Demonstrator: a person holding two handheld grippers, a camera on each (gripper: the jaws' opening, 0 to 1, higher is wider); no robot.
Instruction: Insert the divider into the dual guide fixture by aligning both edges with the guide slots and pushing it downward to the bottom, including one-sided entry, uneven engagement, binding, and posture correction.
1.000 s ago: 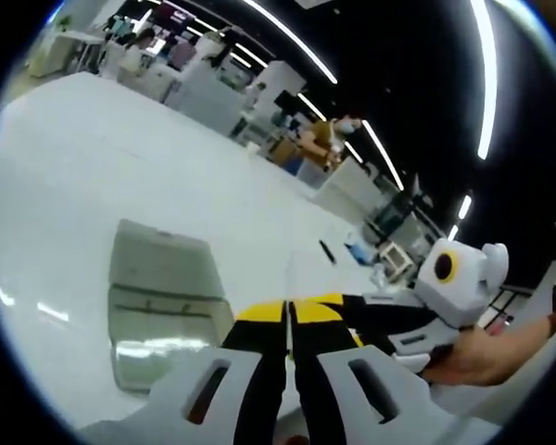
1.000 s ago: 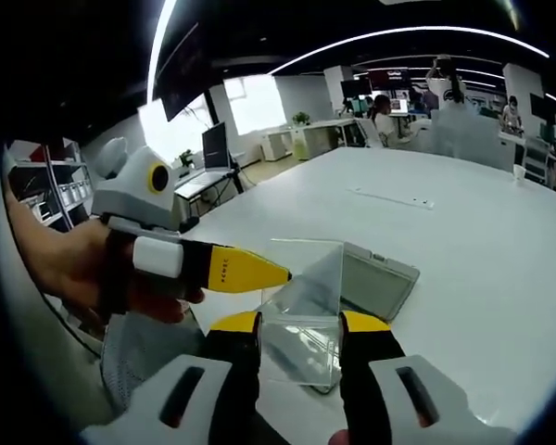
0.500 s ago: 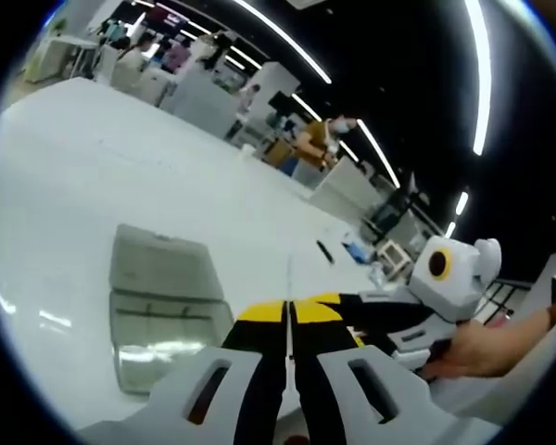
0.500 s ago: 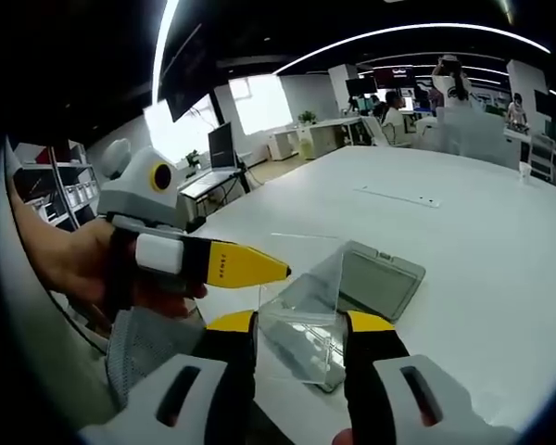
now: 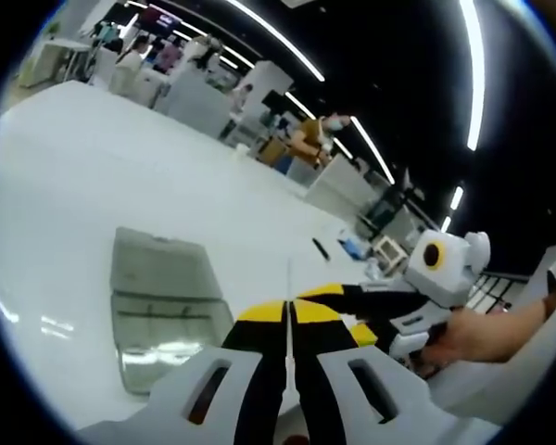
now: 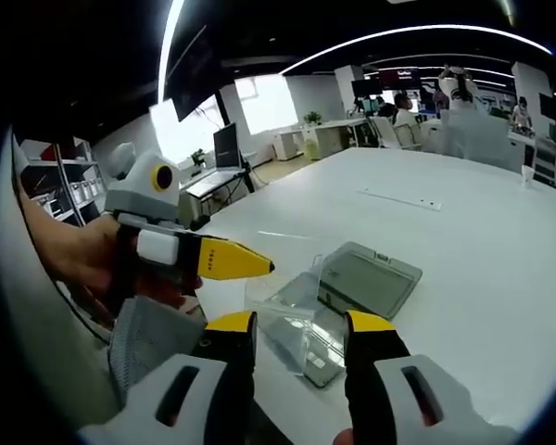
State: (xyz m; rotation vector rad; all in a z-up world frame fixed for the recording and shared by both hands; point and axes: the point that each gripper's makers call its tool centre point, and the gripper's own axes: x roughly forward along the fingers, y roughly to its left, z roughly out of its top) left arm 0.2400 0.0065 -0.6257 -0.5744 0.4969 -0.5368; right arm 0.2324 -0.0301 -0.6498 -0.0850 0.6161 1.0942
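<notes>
The left tool [image 5: 288, 320] is pinching the thin, stiff, slippery-looking clear divider [image 6: 287, 298] by one edge, its jaws together, while the right tool [image 6: 299, 324] is waiting with jaws apart, the fixture [image 6: 367, 278] lying ahead on the tabletop [image 6: 482, 250].

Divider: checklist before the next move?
1. Left gripper hold on the divider: ok, jaws closed on its thin edge.
2. Right gripper hold: cannot tell; jaws stand apart with the clear plate between them, contact unclear.
3. Divider posture: not ok, it looks tilted in the right gripper view, not upright.
4. Edges in the guide slots: not ok, the divider is held off the fixture, neither edge entered.
5. Fixture seating: ok, lying flat on the white table.
6. Slots free of debris: cannot tell.
</notes>
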